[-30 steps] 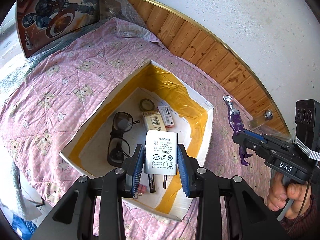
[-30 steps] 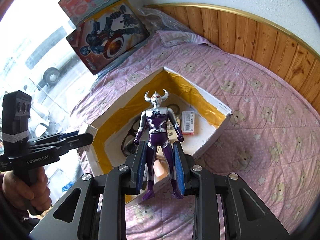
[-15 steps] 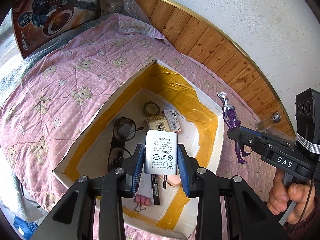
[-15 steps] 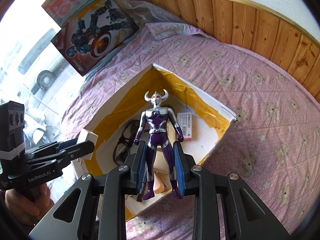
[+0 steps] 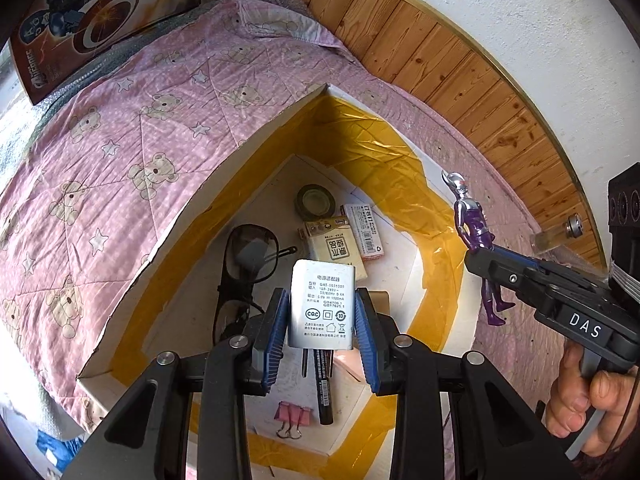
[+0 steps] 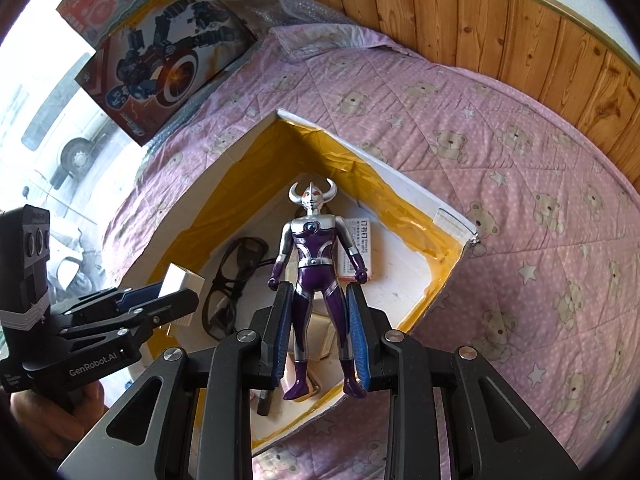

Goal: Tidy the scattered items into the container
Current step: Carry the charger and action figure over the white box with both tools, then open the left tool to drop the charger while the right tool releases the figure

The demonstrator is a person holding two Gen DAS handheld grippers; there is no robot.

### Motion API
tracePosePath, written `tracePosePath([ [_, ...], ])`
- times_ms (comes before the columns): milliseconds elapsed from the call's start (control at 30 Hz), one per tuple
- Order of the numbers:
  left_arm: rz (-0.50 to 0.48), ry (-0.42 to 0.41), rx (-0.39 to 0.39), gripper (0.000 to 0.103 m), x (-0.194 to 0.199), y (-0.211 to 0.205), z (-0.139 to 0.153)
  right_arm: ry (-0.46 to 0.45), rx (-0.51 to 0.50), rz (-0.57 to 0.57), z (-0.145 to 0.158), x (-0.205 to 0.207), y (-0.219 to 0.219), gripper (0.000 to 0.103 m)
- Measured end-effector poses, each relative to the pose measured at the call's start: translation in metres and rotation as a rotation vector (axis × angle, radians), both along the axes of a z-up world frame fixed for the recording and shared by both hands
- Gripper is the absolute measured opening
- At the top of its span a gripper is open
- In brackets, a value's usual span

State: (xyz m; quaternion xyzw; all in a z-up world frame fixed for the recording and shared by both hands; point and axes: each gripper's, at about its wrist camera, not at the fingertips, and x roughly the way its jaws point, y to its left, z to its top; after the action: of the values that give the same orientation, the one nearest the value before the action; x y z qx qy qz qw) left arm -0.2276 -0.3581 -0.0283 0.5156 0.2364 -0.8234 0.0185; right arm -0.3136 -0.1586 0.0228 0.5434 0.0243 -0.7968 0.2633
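Clamping the white power adapter [image 5: 322,305] low in the frame's centre, your left gripper [image 5: 322,326] hangs over the open box [image 5: 240,168], its tape-lined walls glossy yellow. Your right gripper [image 6: 319,328] pinches the purple-and-silver figure [image 6: 316,268] by its legs above the box's near corner. Sunglasses [image 5: 244,276] lie inside; quilted pink bedding [image 5: 120,152] surrounds all.

Bed under pink teddy-bear quilt [image 5: 132,132], white yellow-taped box [image 5: 256,152] resting on it
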Motion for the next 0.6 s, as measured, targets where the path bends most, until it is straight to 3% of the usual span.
tracePosePath([
  [600,0.015,-0.097,0.028,0.035,-0.018,-0.004,-0.037,-0.027,0.075,-0.003,-0.026,-0.018,-0.005,0.03],
])
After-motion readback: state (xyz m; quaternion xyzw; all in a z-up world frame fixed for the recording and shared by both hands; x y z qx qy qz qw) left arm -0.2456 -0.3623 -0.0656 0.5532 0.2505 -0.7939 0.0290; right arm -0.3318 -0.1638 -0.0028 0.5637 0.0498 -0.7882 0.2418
